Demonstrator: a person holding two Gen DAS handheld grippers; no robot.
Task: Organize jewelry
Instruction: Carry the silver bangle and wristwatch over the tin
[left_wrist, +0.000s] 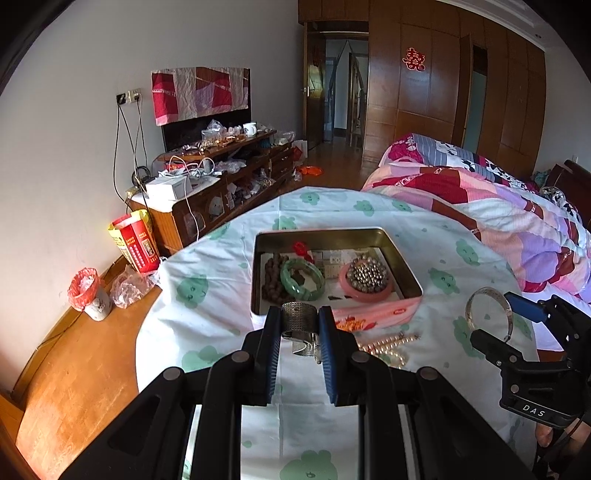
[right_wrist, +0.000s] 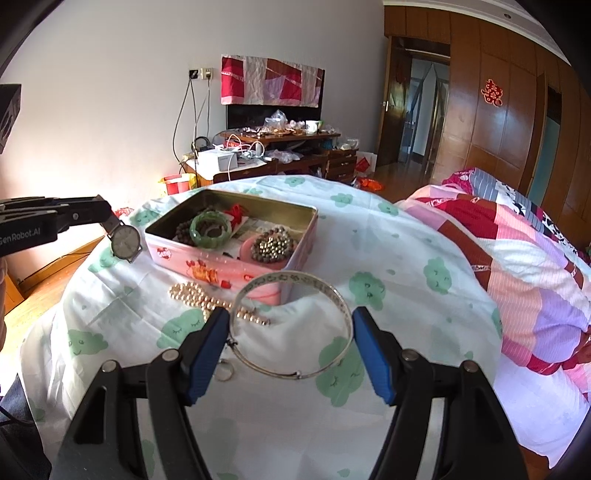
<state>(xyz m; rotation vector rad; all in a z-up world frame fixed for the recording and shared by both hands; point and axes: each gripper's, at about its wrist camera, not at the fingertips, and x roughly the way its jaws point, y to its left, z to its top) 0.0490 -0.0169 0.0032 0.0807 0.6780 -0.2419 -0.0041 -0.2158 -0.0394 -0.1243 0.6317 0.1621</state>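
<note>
Clamped between the blue pads of the left tool (left_wrist: 300, 325) is a mesh-strap watch (right_wrist: 126, 242), held just short of the open tin (left_wrist: 413, 284) that lies straight ahead, mid-frame. A silver bangle (right_wrist: 291, 325) is spanned by the right tool (right_wrist: 291, 338), seemingly gripped across its width, the tin beyond it toward the upper left. Pearl beads (right_wrist: 199, 299) lie on the bench between. The left tool is judged nearer.
</note>
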